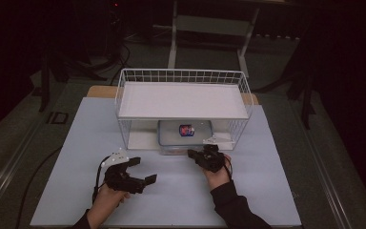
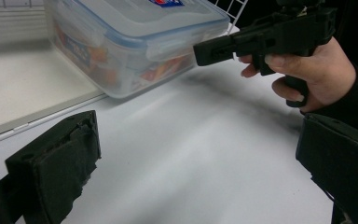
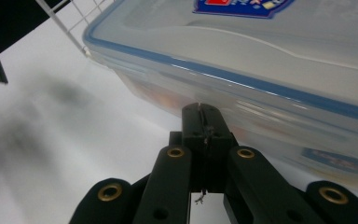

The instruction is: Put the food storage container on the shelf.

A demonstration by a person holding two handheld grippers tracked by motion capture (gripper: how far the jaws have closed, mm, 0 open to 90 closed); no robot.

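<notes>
Under the wire shelf (image 1: 181, 100) near the table's (image 1: 76, 143) far edge, my box (image 1: 185, 133) with blue-rimmed lid, right gripper (image 1: 190, 153) clenched empty just beside its front, left gripper (image 1: 142, 170) released, nearer the front-left corner.

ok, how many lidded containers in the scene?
1. A clear container with a blue-rimmed lid sits on the bottom level of the white wire shelf, just ahead of the right gripper. The upper shelf board could hide more behind.

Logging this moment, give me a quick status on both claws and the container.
Left claw open, empty, off the table. Right claw shut, empty, tip at container front. Container lidded, under wire rack. Nothing between.
</notes>
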